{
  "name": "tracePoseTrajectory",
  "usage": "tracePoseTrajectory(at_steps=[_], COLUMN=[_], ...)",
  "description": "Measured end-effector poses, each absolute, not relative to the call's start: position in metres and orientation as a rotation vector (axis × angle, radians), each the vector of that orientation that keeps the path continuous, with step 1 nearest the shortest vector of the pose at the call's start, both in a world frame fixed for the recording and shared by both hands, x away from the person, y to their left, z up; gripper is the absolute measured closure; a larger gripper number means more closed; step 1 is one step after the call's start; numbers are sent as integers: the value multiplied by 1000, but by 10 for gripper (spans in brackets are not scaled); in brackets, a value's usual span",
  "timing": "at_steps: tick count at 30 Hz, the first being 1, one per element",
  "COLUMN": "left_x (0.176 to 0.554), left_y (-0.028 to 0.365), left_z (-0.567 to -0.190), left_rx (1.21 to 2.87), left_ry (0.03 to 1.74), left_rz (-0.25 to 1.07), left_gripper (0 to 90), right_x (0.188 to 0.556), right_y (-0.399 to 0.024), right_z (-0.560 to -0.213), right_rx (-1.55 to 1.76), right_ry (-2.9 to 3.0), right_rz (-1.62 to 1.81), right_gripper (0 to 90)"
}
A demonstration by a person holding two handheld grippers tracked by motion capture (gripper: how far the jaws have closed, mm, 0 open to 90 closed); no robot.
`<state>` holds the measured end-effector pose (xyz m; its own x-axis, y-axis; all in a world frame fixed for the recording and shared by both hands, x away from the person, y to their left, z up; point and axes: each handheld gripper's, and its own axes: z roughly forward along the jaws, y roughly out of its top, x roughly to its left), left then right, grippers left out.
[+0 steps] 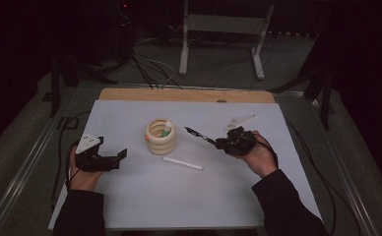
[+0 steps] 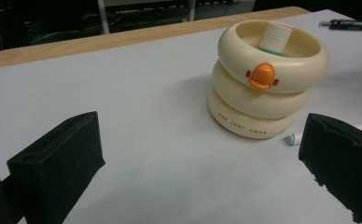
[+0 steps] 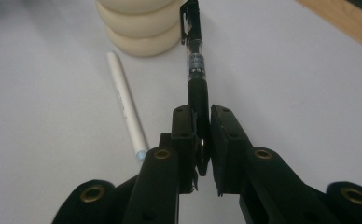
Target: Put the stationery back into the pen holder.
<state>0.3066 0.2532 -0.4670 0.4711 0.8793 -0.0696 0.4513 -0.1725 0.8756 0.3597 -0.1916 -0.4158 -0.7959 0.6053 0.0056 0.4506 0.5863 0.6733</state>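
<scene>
The right gripper (image 1: 217,141) is clamped on a black pen (image 3: 194,60), pinching it near the back end so most of the barrel sticks out ahead of the jaws, pointing toward the cream pen holder (image 1: 160,136) that stands near the middle of the desk (image 1: 130,196). In the high view the pen hangs just off the holder's 3 o'clock side, its tip short of the rim and above the white sheet. The holder looks like three stacked rings with an orange button on the front, and something with a white ribbed cap already sits inside it. A white pen (image 1: 182,163) lies flat on the desk at about 5 o'clock from the holder, close to its foot but not touching.

The left gripper (image 1: 121,154) waits at the holder's 9 o'clock, well apart from it, jaws spread wide with nothing between them.

What worries me is that long overhang — with the grip so far back, the pen could pivot between the pads if its tip knocks the rim, and then it would drop onto the desk or swing off line. The holder also looks light and nobody is steadying it, so a sideways nudge from the pen could push or tip it, perhaps toward the white pen. The opening is already partly taken up — coming in too flat could jam the black pen against what is inside.
</scene>
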Motion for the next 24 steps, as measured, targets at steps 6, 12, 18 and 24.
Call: tracePoseTrajectory(at_steps=[6, 12, 18, 24], left_x=[307, 307, 307, 307], left_y=[253, 254, 253, 254], left_z=[-467, -467, -467, -467], left_rx=[1799, 1801, 1802, 1801], left_ry=[1130, 1133, 1133, 1135], left_rz=[583, 584, 584, 585], left_gripper=[2, 2, 2, 2], right_x=[364, 369, 375, 379], right_y=[-191, -188, -179, -169], right_z=[-402, -391, -382, -370], right_rx=[863, 844, 821, 772], right_ry=[2585, 2586, 2598, 2603], right_rz=[1018, 1023, 1013, 1003], right_gripper=[809, 809, 809, 809])
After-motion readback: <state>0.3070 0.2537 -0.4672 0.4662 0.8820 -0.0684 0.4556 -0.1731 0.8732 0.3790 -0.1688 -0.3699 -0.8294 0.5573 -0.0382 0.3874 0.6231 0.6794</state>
